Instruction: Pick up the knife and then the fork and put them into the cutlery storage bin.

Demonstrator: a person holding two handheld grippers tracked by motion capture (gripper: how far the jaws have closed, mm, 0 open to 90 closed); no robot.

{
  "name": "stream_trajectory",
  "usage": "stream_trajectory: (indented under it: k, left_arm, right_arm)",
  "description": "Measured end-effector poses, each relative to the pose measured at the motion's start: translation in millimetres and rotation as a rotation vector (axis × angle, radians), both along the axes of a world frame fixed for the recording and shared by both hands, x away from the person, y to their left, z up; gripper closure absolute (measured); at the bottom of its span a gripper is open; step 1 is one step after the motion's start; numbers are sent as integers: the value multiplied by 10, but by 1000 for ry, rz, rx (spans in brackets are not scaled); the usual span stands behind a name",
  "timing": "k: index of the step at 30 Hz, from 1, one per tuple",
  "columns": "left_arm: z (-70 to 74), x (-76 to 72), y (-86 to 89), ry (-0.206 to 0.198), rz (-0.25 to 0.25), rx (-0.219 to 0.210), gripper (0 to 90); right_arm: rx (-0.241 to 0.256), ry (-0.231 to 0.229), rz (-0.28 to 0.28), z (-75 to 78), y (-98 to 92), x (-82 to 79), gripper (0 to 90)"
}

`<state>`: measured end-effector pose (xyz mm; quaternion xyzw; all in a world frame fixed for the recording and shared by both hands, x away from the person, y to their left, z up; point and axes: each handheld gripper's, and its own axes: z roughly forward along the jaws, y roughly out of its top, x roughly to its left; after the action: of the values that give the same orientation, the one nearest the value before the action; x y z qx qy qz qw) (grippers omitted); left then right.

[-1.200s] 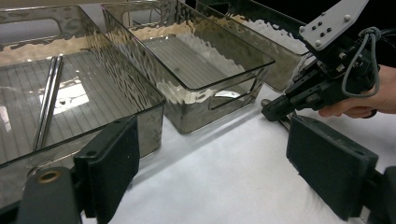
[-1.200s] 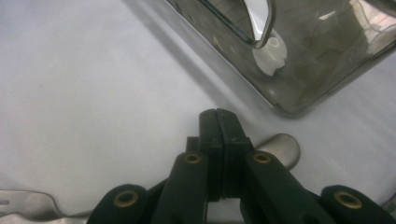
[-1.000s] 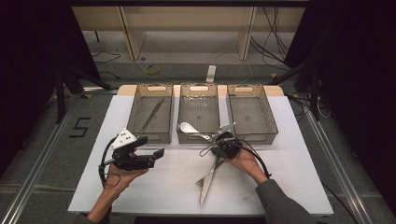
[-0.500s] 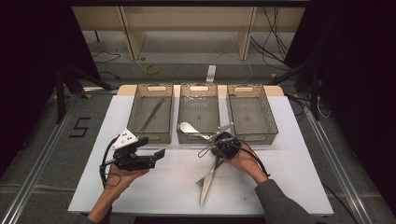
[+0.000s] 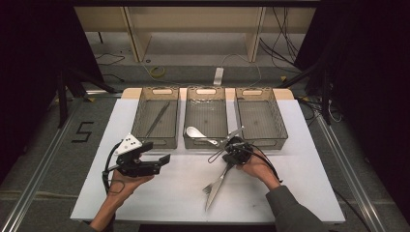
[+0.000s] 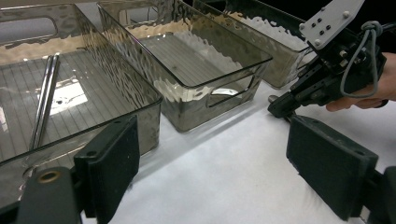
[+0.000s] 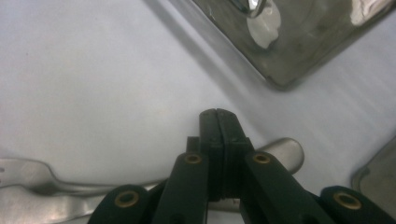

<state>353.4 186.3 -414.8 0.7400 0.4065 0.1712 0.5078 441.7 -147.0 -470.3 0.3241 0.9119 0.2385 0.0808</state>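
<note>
right gripper [image 5: 231,153] is clamped on the fork's [image 5: 216,184] handle end just in front of the middle bin [image 5: 207,141], fork's long axis trailing back toward the person on the surface [image 5: 300,174]; left gripper [image 5: 159,158] open, idle, farther off.

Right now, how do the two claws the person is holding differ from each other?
The left claw stands wide open with nothing between its pads, while the right claw is pressed shut on the handle of a fork. The left claw hangs clear of any cutlery in front of the left bin; the right one is down at the white table near the middle bin. Both are black, hand-held and trail cables.
</note>
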Motion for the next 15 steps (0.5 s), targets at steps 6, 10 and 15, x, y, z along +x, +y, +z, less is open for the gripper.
stream_trajectory:
  k: [6, 10, 15]
  left_arm:
    - [1, -1, 4, -1, 2, -2, 170]
    - [0, -2, 0, -1, 2, -1, 171]
    - [0, -4, 0, -1, 2, -2, 170]
  right_arm:
    - [-13, 25, -6, 16, -61, -29, 900]
    - [-14, 38, -13, 24, -99, -56, 900]
    - [-27, 46, -19, 33, -138, -95, 900]
